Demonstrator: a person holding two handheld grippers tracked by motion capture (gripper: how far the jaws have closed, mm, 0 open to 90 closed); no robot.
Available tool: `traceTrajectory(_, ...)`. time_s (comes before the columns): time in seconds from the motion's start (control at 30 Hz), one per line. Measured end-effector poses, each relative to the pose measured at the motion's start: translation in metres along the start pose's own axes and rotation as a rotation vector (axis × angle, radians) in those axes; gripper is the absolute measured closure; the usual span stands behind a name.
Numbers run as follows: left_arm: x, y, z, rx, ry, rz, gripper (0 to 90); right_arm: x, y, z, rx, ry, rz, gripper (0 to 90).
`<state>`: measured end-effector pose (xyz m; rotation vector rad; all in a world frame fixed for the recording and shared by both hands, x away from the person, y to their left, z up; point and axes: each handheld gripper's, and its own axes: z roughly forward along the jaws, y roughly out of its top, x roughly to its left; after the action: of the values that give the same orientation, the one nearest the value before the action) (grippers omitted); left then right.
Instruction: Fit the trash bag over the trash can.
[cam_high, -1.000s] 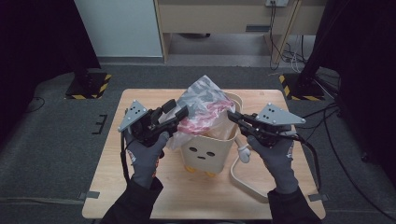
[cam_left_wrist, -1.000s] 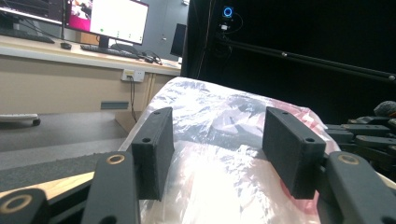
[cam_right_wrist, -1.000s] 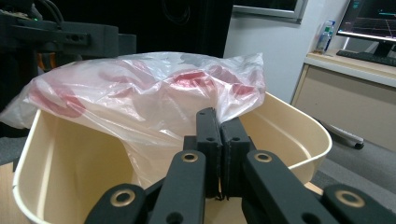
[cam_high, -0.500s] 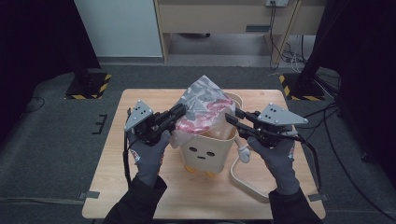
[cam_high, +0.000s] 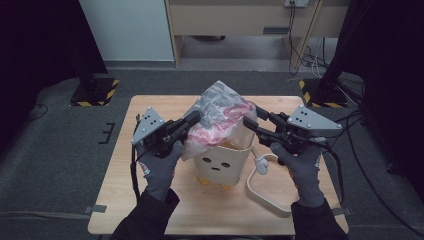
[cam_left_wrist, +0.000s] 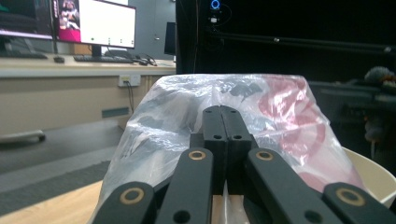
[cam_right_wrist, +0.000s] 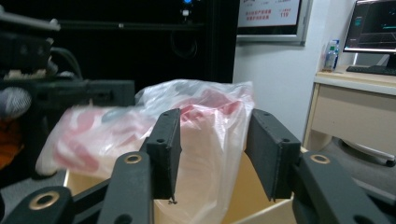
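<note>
A cream bin with a small face on its front stands mid-table. A clear plastic bag with red and grey print bulges out of its top. My left gripper lies against the bag's left side. In the left gripper view its jaws meet tip to tip in the bag, apparently pinching the film. My right gripper is at the bag's right edge. Its jaws have just been opening and stand apart with loose film between them, the pads off it.
A cream loop strap lies on the wooden table right of the bin, with a small white piece beside it. Black stands on hazard-striped bases sit on the floor beyond the table's far corners.
The left jaws have closed on the bag's left side. The right jaws, shut on the bag's right edge before, have spread apart. Both hands stayed in place.
</note>
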<state>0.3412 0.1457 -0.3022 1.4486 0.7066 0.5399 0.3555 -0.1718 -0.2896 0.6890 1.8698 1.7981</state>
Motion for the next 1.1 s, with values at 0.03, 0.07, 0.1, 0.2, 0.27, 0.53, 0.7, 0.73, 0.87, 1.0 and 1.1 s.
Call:
traceTrajectory(0.03, -0.003, 0.0, 0.0, 0.004, 0.001, 0.018, 90.0, -0.001, 0.001, 0.0, -0.008, 0.0, 0.007, 53.8)
traceTrajectory(0.07, -0.006, 0.0, 0.002, -0.001, -0.014, 0.041, 90.0, -0.004, 0.006, -0.002, -0.027, -0.006, 0.021, 53.3)
traceTrajectory(0.1, -0.008, 0.0, 0.002, 0.002, -0.025, 0.051, 90.0, -0.004, 0.008, -0.003, -0.032, -0.009, 0.022, 53.0)
traceTrajectory(0.2, -0.016, -0.001, 0.004, 0.016, -0.047, 0.074, 90.0, -0.007, 0.015, -0.001, -0.04, -0.015, 0.024, 51.7)
traceTrajectory(0.27, -0.02, -0.001, 0.006, 0.017, -0.059, 0.078, 90.0, -0.007, 0.018, 0.003, -0.022, -0.013, 0.02, 51.1)
traceTrajectory(0.53, -0.025, 0.0, 0.013, 0.019, -0.108, 0.07, 90.0, -0.006, 0.015, 0.026, 0.065, 0.021, 0.004, 49.8)
traceTrajectory(0.7, -0.031, 0.003, 0.021, 0.018, -0.109, 0.068, 90.0, -0.002, 0.005, 0.035, 0.176, 0.082, -0.004, 72.7)
traceTrajectory(0.73, -0.031, 0.003, 0.022, 0.021, -0.11, 0.069, 90.0, -0.002, 0.004, 0.035, 0.183, 0.086, -0.007, 77.8)
traceTrajectory(0.87, -0.031, 0.004, 0.023, 0.016, -0.115, 0.053, 89.8, -0.002, 0.002, 0.035, 0.204, 0.07, -0.036, 90.0)
traceTrajectory(1.0, -0.03, 0.004, 0.021, 0.003, -0.122, 0.035, 86.5, -0.002, 0.001, 0.034, 0.197, 0.053, -0.038, 90.0)
traceTrajectory(1.1, -0.025, 0.005, 0.013, -0.031, -0.098, 0.015, 77.9, -0.005, 0.001, 0.031, 0.176, 0.001, -0.04, 90.0)
